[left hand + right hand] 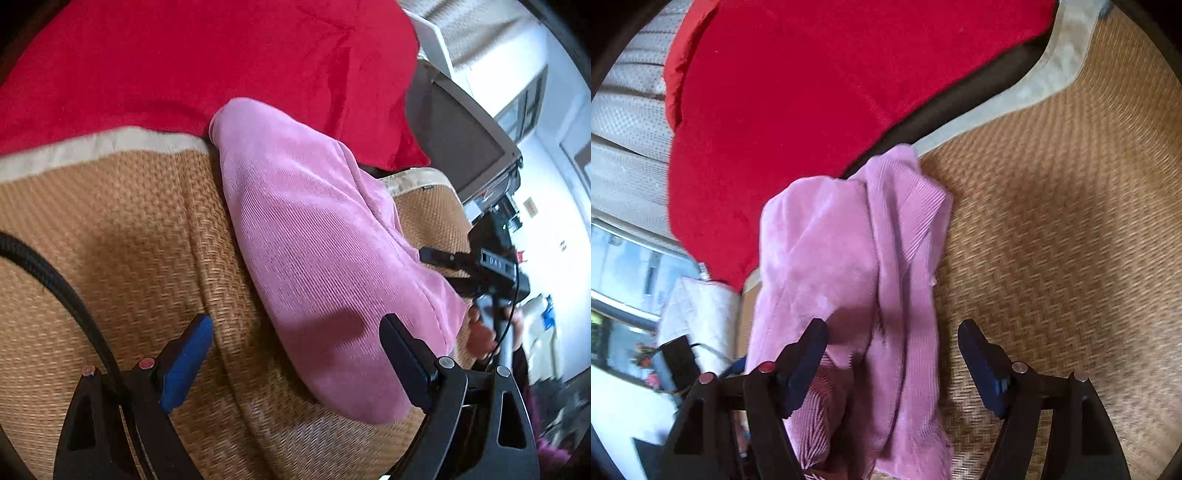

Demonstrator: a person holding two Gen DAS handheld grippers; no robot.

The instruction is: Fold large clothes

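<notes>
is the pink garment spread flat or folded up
Folded up: the pink garment lies as a narrow, layered bundle on the woven mat, with overlapping edges showing.

Pale letters, possibly "DAS", on the dark right hand-held gripper (443,271), nothing else legible

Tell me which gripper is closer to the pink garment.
Right, by a small margin. The right gripper hangs open with the pink garment directly between its fingers. The left gripper is open too, mostly over the woven mat, the garment at its right finger.
</notes>
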